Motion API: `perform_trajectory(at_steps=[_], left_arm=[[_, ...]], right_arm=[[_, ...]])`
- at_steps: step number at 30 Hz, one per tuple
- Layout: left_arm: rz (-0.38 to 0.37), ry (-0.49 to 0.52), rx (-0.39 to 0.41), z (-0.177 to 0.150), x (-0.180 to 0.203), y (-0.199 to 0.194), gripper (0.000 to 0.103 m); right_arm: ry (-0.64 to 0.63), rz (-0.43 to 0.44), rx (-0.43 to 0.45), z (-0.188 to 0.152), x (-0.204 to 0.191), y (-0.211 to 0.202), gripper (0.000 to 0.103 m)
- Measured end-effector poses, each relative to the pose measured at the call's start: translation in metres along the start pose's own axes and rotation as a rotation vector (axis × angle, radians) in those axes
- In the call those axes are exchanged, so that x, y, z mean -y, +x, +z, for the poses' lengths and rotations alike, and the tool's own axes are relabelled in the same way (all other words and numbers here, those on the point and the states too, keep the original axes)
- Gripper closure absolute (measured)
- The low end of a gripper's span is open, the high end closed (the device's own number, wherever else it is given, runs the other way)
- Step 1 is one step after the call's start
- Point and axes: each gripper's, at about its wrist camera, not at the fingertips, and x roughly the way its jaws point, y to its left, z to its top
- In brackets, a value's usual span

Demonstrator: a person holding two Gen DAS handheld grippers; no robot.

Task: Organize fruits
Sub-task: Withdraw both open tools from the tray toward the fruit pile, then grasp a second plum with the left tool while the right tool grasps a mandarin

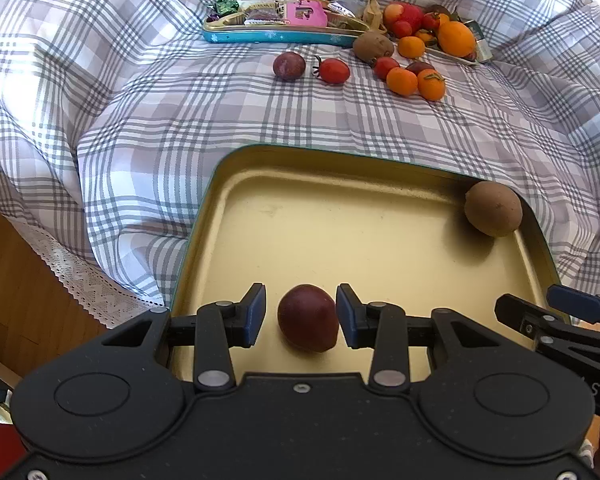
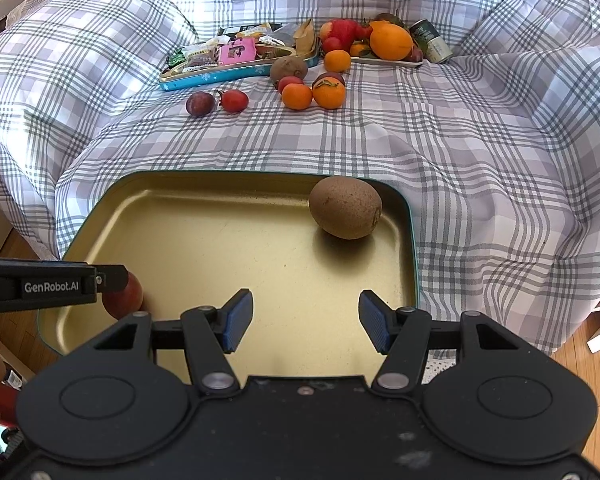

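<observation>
A gold tin tray (image 1: 340, 232) lies on the checked cloth; it also shows in the right wrist view (image 2: 204, 240). A dark red plum (image 1: 307, 317) lies in the tray between the fingers of my left gripper (image 1: 301, 316), which is open with gaps on both sides of the plum. A brown kiwi (image 1: 493, 209) sits in the tray's far right corner, also in the right wrist view (image 2: 345, 207). My right gripper (image 2: 306, 320) is open and empty over the tray's near edge. Loose fruits lie on the cloth beyond: a plum (image 1: 289, 65), a tomato (image 1: 333, 71), a kiwi (image 1: 373, 46), mandarins (image 1: 416, 82).
A blue tin of sweets (image 1: 284, 20) stands at the back. Beside it a white plate (image 2: 384, 62) holds an orange, red fruits and more. A can (image 2: 430, 40) lies to the plate's right. The cloth bunches up on both sides. Wooden floor shows at the lower left.
</observation>
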Motion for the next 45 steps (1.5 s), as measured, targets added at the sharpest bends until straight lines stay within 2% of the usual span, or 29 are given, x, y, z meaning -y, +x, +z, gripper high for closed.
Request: perform_trajectory(at_steps=[5, 15, 24, 31, 37, 45], left_arm=[[0.024, 0.002, 0.008, 0.003, 0.001, 0.001, 0.056], [0.007, 0.017, -0.049, 0.009, 0.002, 0.007, 0.056], [0.008, 0.012, -0.066, 0.03, -0.005, 0.007, 0.056], [0.032, 0.034, -0.032, 0.057, -0.008, 0.012, 0.056], [0.033, 0.077, 0.015, 0.083, -0.004, 0.025, 0.056], [0.026, 0.089, 0.06, 0.122, -0.005, 0.049, 0.056]], right_arm=[[0.014, 0.004, -0.01, 0.0, 0.003, 0.003, 0.041], [0.044, 0.006, -0.064, 0.008, 0.008, 0.014, 0.041], [0.052, 0.008, -0.123, 0.024, 0.009, 0.028, 0.041], [0.062, 0.015, -0.132, 0.05, 0.012, 0.035, 0.041], [0.082, 0.024, -0.102, 0.08, 0.018, 0.041, 0.041], [0.092, -0.009, -0.05, 0.122, 0.029, 0.064, 0.041]])
